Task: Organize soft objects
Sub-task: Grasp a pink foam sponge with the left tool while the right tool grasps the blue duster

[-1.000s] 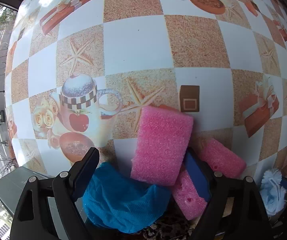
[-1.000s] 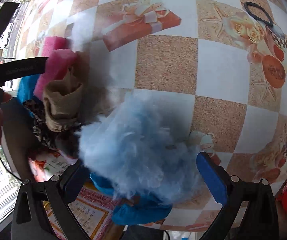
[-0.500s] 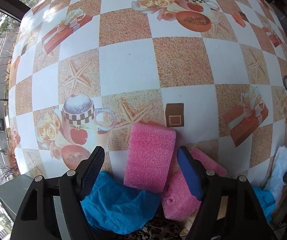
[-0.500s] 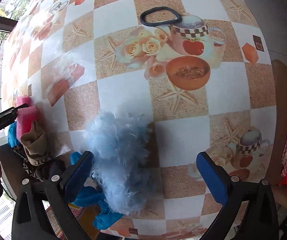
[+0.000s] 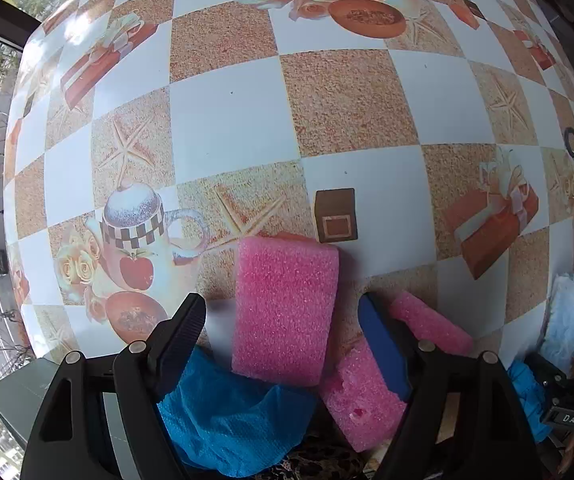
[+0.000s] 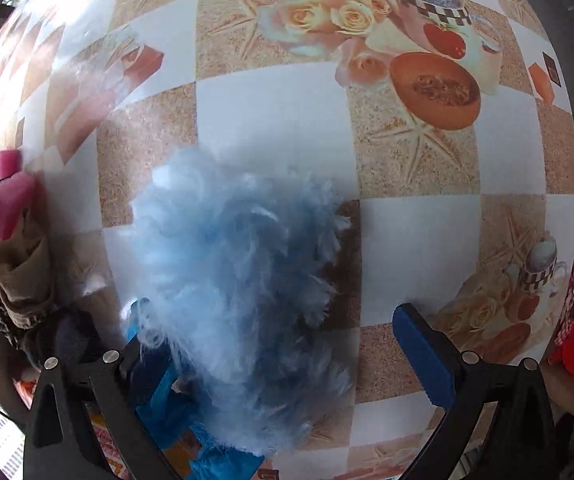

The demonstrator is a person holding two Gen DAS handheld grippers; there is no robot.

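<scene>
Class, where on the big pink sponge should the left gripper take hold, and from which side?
Grip the big pink sponge across its two long side faces, coming straight forward. It already lies lengthwise between the open left gripper, so those flat sides face the fingers.

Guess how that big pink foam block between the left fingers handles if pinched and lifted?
The pink foam block shows a coarse, open-cell surface, so it likely compresses under the pads and weighs little for its bulk. That rough texture probably grips well. It leans on the blue cloth, so lifting may drag that cloth.

text: "DAS" | on: small black label plate (image 5: 573, 419) (lower right, left wrist view) | other text: none legible
</scene>
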